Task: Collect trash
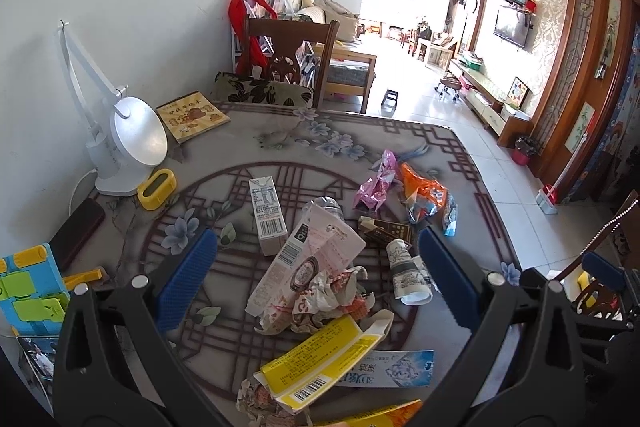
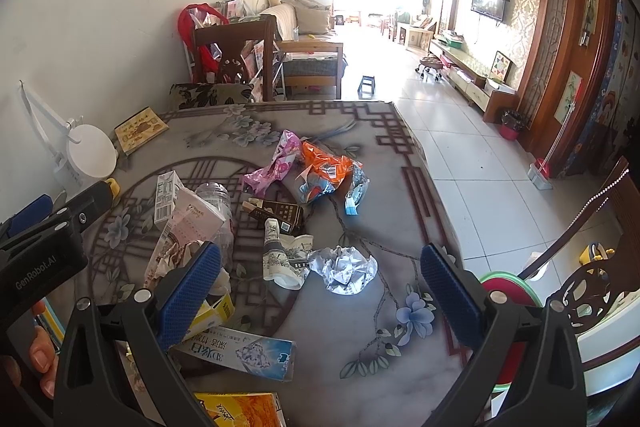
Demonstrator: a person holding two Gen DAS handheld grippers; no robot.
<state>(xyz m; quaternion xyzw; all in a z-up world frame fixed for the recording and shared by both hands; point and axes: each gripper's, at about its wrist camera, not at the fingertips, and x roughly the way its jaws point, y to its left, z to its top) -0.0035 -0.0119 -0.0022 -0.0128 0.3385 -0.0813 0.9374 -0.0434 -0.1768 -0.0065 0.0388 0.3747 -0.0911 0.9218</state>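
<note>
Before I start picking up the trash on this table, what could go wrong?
1. The pink carton lies across crumpled paper and against a clear bottle; pulling one may drag or roll the others.
2. The orange wrapper and blue packet lie toward the table edge and might slide off if nudged.
3. The yellow sharpener and booklet may not be trash.

Both wrist cameras looked forward between their blue fingers, low over the patterned table (image 1: pixel 460 155) and toward the bright living room, the left wrist view closer above the litter, the right wrist view offset rightward, sharing the paper cup (image 1: pixel 408 275) (image 2: pixel 286 259) and the orange wrapper (image 1: pixel 420 187) (image 2: pixel 324 167).
</note>
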